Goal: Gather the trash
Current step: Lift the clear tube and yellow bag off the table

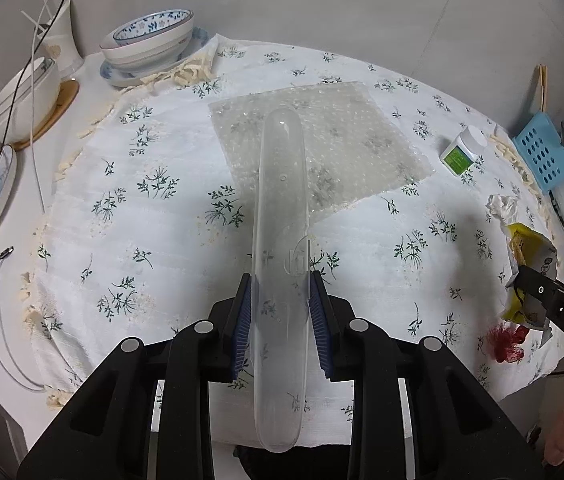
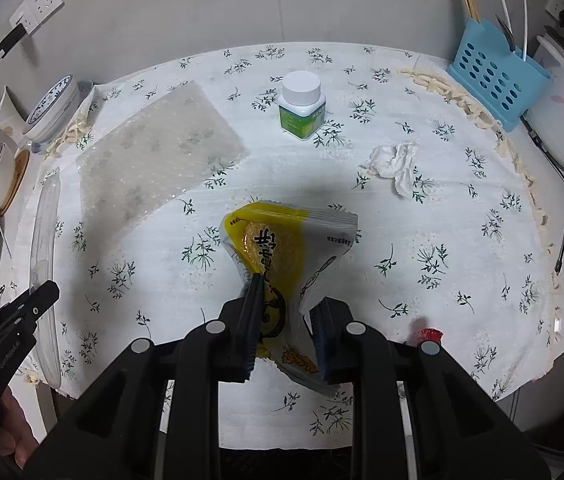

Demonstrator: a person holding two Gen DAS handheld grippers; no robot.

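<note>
- Left hand-held gripper (image 1: 281,312) clamps one long clear plastic tray (image 1: 280,248), held edge-on above the floral-cloth tabletop (image 1: 142,208).
- Right hand-held gripper (image 2: 285,320) is pinched on one yellow-and-white snack wrapper (image 2: 282,240), lifted over the near middle of the cloth.
- One bubble-wrap sheet (image 2: 154,156) lies flat at far left.
- One crumpled tissue (image 2: 396,160) sits right of centre, one white-capped bottle (image 2: 301,106) beyond it.
- One red scrap (image 2: 428,335) lies at the near right edge.
- Two stacked bowls (image 1: 150,42) stand at far left.
</note>
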